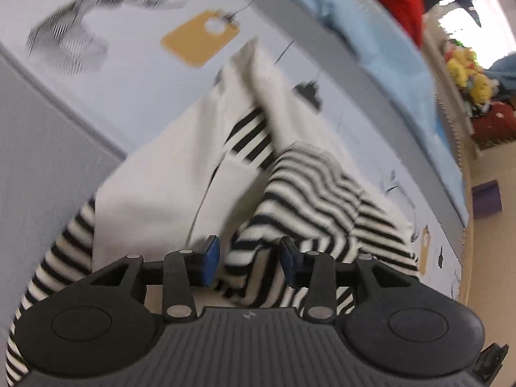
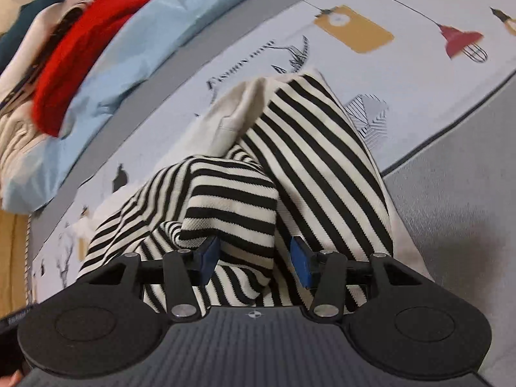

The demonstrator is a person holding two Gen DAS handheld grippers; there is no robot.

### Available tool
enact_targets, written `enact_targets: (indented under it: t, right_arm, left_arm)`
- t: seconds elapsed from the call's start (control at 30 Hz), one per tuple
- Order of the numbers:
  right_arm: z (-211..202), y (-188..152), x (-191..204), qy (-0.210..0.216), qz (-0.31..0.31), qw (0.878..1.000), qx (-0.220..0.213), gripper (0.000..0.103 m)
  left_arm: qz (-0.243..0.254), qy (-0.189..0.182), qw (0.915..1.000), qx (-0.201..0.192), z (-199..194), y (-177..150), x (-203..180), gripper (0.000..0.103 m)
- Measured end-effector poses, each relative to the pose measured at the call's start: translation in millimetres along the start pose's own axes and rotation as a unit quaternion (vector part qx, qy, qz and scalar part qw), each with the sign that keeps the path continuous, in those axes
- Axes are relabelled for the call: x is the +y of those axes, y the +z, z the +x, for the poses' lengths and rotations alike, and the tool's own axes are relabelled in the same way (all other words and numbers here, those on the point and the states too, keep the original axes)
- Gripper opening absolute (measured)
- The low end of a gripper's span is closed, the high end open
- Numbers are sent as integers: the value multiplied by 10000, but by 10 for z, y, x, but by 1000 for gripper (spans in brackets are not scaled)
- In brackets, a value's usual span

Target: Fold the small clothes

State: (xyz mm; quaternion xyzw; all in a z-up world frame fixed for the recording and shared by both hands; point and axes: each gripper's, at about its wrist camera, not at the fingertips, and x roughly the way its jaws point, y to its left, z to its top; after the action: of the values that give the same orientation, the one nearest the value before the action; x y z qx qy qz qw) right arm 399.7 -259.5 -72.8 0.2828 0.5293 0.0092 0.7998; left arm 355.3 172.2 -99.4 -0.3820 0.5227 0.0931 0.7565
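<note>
A small black-and-white striped garment with a plain cream part lies on a pale printed cloth. In the left wrist view the striped fold (image 1: 309,200) bunches up over the cream part (image 1: 154,187). My left gripper (image 1: 248,262) is open, with a bunch of striped fabric lying between its blue pads (image 1: 209,258). In the right wrist view the striped garment (image 2: 232,200) is folded over itself, its cream part (image 2: 235,113) beyond. My right gripper (image 2: 254,261) is open, the pads apart with striped fabric between them.
The printed cloth (image 2: 403,74) has a grey border (image 2: 451,193). A light blue garment (image 2: 129,48), a red one (image 2: 71,48) and other clothes are piled at the far side. A shelf with toys (image 1: 467,74) stands beyond the surface.
</note>
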Motion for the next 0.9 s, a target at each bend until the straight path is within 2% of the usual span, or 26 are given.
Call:
enact_targets:
  t: [0.03, 0.07, 0.13, 0.17, 0.2, 0.3, 0.4, 0.47, 0.5, 0.53, 0.57, 0.63, 0.67, 0.7, 0.73, 0.77, 0.8, 0.83, 0.9]
  right_arm:
    - [21, -7, 8, -17, 30, 10000, -20, 50]
    - [37, -7, 15, -33, 77, 10000, -52, 50]
    - [45, -15, 25, 8, 101, 9999, -126, 30]
    - [38, -12, 16, 58, 93, 9998, -172, 9]
    - [24, 0, 27, 125, 85, 9996, -243, 1]
    - [-168, 33, 49, 745, 276, 9940, -753, 1]
    - [-567, 80, 79, 1535, 335, 9771, -1436, 1]
    - [-798, 72, 74, 1884, 186, 9673, -1688, 1]
    - [-879, 51, 53, 1998, 122, 9653, -1674, 1]
    - [-907, 30, 38, 1971, 36, 9688, -1506, 1]
    - [-876, -9, 25, 1623, -129, 9803, -1120, 1]
    - [-701, -132, -55, 864, -294, 9953, -326, 1]
    - [-550, -235, -155, 486, -240, 9983, 198, 1]
    - [-447, -312, -220, 265, -173, 9982, 516, 1]
    - [-358, -375, -255, 98, -145, 9971, 739, 3]
    - [-311, -411, -262, 18, -158, 9964, 829, 8]
    - [-322, -414, -227, 46, -233, 9967, 780, 13]
    - [-364, -403, -171, 56, -357, 9973, 646, 13]
    - [-514, -354, -21, 2, -672, 9976, 139, 13]
  left_arm:
    - [-138, -24, 9998, 121, 53, -3, 38, 41]
    - [-235, -62, 9995, 199, 99, -8, 61, 29]
    - [-196, -160, 9996, 152, 138, 1, 25, 7]
    - [-107, -215, 9997, 25, 124, 6, -23, 6]
    - [24, -313, 9993, -179, 89, 19, -79, 5]
    - [425, -885, 9911, -896, -107, 64, -239, 5]
    - [438, -1417, 9792, -1383, -308, 100, -260, 5]
    - [420, -1559, 9751, -1523, -412, 153, -208, 5]
    - [409, -1520, 9764, -1479, -435, 176, -174, 5]
    - [409, -1381, 9808, -1318, -429, 208, -120, 5]
    - [448, -1166, 9864, -1070, -387, 229, -73, 5]
    - [667, -536, 9959, -277, -191, 210, 28, 6]
    - [778, -150, 9968, 86, -72, 173, 83, 6]
    - [821, 192, 9960, 286, 8, 134, 132, 10]
    - [796, 376, 9957, 284, 23, 113, 174, 22]
    - [773, 382, 9962, 157, -27, 112, 179, 32]
    - [811, 350, 9961, -29, -115, 125, 142, 33]
    - [927, 335, 9948, -237, -220, 121, 88, 36]
    - [1295, 292, 9891, -643, -393, 83, -67, 37]
